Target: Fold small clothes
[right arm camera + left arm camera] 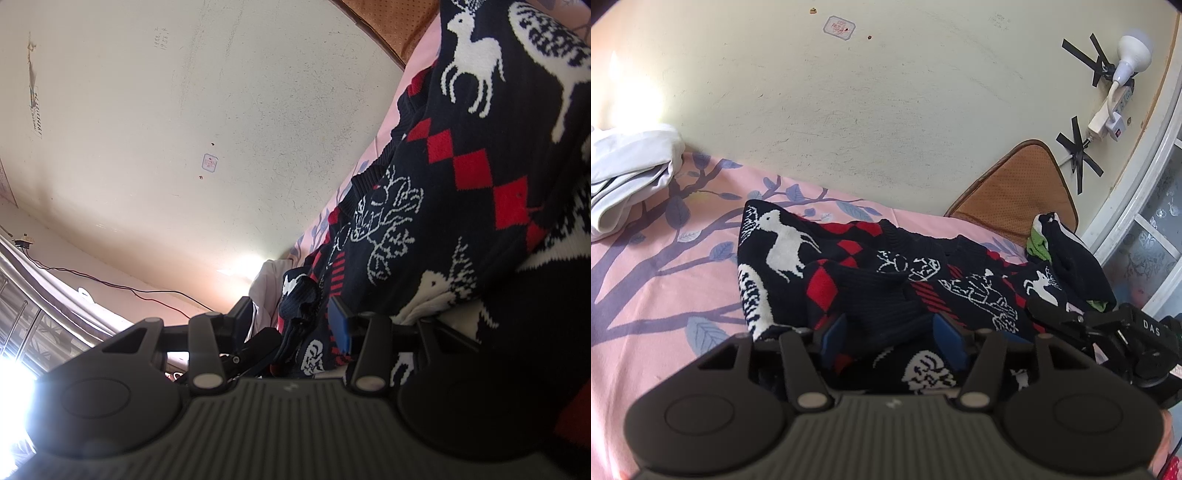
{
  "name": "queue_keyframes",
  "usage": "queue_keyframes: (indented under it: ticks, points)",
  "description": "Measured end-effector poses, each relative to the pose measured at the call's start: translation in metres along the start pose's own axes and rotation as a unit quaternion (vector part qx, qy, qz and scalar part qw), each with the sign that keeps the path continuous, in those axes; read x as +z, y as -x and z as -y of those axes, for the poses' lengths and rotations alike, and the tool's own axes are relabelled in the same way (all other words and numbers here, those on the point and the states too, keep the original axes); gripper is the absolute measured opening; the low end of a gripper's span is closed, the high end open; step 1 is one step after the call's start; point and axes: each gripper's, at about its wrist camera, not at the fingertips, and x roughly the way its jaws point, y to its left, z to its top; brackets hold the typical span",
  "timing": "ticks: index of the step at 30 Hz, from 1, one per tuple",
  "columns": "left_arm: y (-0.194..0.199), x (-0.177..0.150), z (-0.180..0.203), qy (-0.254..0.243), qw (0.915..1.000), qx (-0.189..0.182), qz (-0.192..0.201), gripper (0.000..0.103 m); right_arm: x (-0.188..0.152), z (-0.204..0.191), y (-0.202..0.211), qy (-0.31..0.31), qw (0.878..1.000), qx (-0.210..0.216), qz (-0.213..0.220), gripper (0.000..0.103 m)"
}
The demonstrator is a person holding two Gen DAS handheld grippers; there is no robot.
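the left gripper (890,332) at the bottom centre of its view pinches a dark ribbed fold of the sweater (871,266) between its blue pads. at the right edge the right gripper (1108,325) shows white letters "das"; more may be cut off. in its own view the right gripper (295,317) clamps a bunched sweater edge, though the left pad is mostly hidden. the navy sweater, with white deer and red diamonds, lies crumpled mid-frame on the pink leaf-print sheet (665,288). its woven white lettering is unreadable. on the wall (886,110) above, a small sticker (838,27) is too faint to read.
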Motion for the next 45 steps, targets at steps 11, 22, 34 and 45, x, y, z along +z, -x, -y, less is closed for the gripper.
queue_keyframes:
  ticks: [11,22,34,45]
  points:
    - [0.0,0.0,0.0,-0.002,1.0,0.001,0.0,0.054,0.0,0.0,0.0,0.0,1.0,0.0,0.0,0.048]
    - [0.0,0.0,0.0,-0.002,1.0,0.001,0.0,0.054,0.0,0.0,0.0,0.0,1.0,0.0,0.0,0.048]
    - [0.001,0.0,0.001,-0.001,1.0,0.0,0.0,0.054,0.0,0.0,0.0,0.0,1.0,0.0,0.0,0.048]
    - [0.01,0.002,0.002,0.004,0.9998,-0.01,0.018,0.054,0.0,0.0,0.0,0.0,1.0,0.0,0.0,0.048]
